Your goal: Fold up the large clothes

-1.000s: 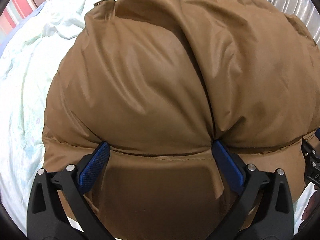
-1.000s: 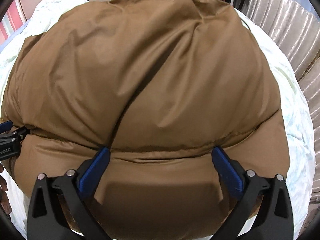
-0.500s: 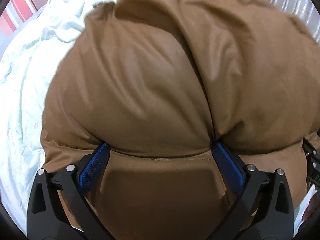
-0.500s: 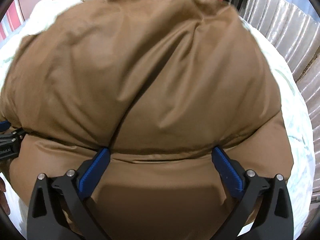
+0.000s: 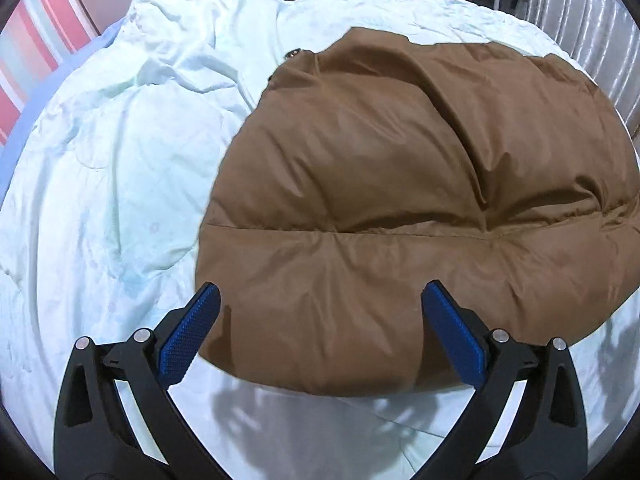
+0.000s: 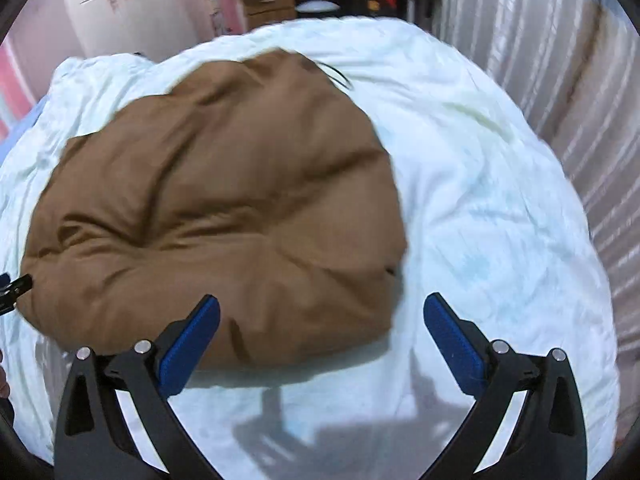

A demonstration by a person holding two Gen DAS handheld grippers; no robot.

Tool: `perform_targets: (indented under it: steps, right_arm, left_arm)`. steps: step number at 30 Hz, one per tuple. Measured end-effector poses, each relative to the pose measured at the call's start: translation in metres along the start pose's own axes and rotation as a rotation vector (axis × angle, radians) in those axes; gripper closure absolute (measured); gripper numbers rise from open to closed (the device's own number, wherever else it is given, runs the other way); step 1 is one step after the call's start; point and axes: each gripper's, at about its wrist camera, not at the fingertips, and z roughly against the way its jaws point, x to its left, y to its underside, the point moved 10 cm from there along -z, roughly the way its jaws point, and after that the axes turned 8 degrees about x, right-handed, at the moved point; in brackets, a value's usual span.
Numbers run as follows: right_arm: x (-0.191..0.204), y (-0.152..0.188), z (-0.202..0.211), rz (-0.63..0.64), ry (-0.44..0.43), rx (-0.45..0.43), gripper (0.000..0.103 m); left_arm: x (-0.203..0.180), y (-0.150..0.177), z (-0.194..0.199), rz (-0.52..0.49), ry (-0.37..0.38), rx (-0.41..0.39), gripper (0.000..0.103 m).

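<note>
A puffy brown down jacket (image 5: 420,184) lies folded into a rounded bundle on a bed covered with a pale mint quilt (image 5: 120,168). In the right wrist view the same jacket (image 6: 224,208) sits left of centre. My left gripper (image 5: 320,304) hovers open above the jacket's near edge, with nothing between its blue pads (image 5: 188,334). My right gripper (image 6: 320,320) also stands open, over the jacket's near right corner and the quilt (image 6: 480,200). The left gripper's tip (image 6: 14,286) shows at the left edge of the right wrist view.
A silvery padded headboard or wall panel (image 6: 580,80) runs along the right side of the bed. Wooden furniture (image 6: 280,0) stands beyond the far end. A pink striped wall (image 5: 36,48) is at the left. Gripper shadows fall on the quilt near me.
Both grippers have lifted up and back off the jacket, which they were pressing into before. Much more quilt now shows around the jacket.
</note>
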Motion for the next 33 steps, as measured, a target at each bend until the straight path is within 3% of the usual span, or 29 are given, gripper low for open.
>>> perform_targets:
  steps: [4,13,21,25,30,33]
  right_arm:
    - [-0.024,-0.018,-0.024,-0.004,0.028,0.004,0.002]
    - [-0.017,-0.006,-0.065,-0.008,-0.042,0.105,0.002]
    - [-0.007,-0.015,-0.082,-0.024,-0.061,0.12,0.003]
    - [-0.007,-0.015,-0.083,-0.031,-0.127,0.147,0.021]
    - [0.0,-0.019,-0.081,0.008,-0.131,0.134,0.04]
    - [0.013,-0.018,-0.074,0.083,-0.073,0.094,0.05]
  left_arm:
    - [-0.01,-0.002,-0.026,-0.048,-0.039,0.017,0.003]
    - [-0.02,-0.015,-0.054,-0.069,-0.042,0.051,0.003]
    - [-0.035,-0.018,-0.066,-0.069,-0.032,0.042,0.003]
    - [-0.022,-0.012,-0.052,-0.06,-0.025,0.041,0.003]
    - [-0.005,-0.003,-0.036,-0.055,-0.023,0.025,0.003]
    - [-0.005,0.0,-0.038,-0.052,0.004,0.012,0.003]
